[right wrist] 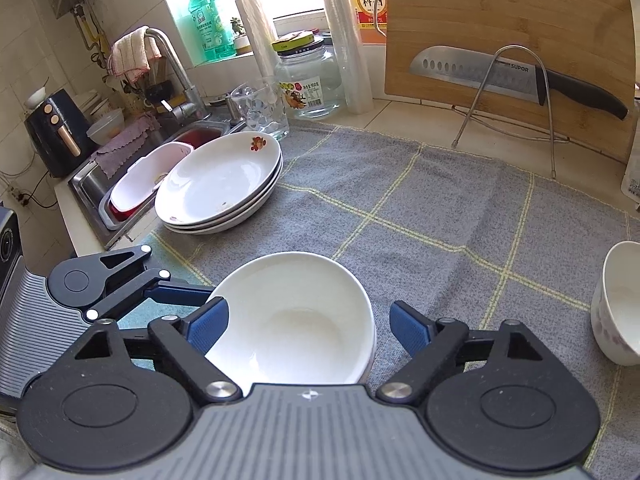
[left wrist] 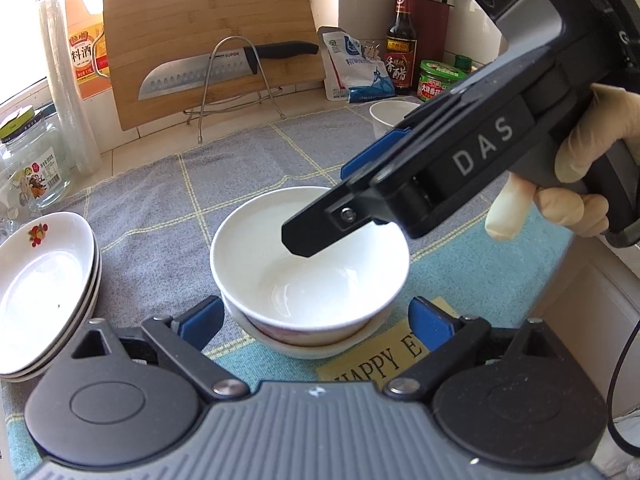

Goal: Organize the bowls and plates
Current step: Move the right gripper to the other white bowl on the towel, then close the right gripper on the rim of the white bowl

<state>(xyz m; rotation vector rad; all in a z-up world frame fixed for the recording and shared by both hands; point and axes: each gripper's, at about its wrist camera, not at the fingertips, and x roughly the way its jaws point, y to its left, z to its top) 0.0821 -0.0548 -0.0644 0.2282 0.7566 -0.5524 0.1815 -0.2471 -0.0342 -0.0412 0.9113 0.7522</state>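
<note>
A white bowl (left wrist: 310,264) sits nested in a second bowl on the grey checked cloth (left wrist: 168,200). My left gripper (left wrist: 316,326) is open, its blue pads on either side of the stack's near rim. My right gripper (left wrist: 320,212) reaches in from the right, open above the bowl. In the right wrist view the top bowl (right wrist: 292,320) lies between the open right gripper's (right wrist: 310,330) pads, with the left gripper (right wrist: 184,294) at its left. A stack of three white plates (right wrist: 220,182) stands at the left; it shows too in the left wrist view (left wrist: 44,292). Another bowl (right wrist: 618,304) stands at the right.
A cutting board (left wrist: 212,48) with a knife (left wrist: 224,70) on a wire rack leans at the back. A glass jar (right wrist: 310,82), a glass cup (right wrist: 262,108), film rolls and bottles (left wrist: 400,40) line the counter. The sink (right wrist: 144,168) lies at the left.
</note>
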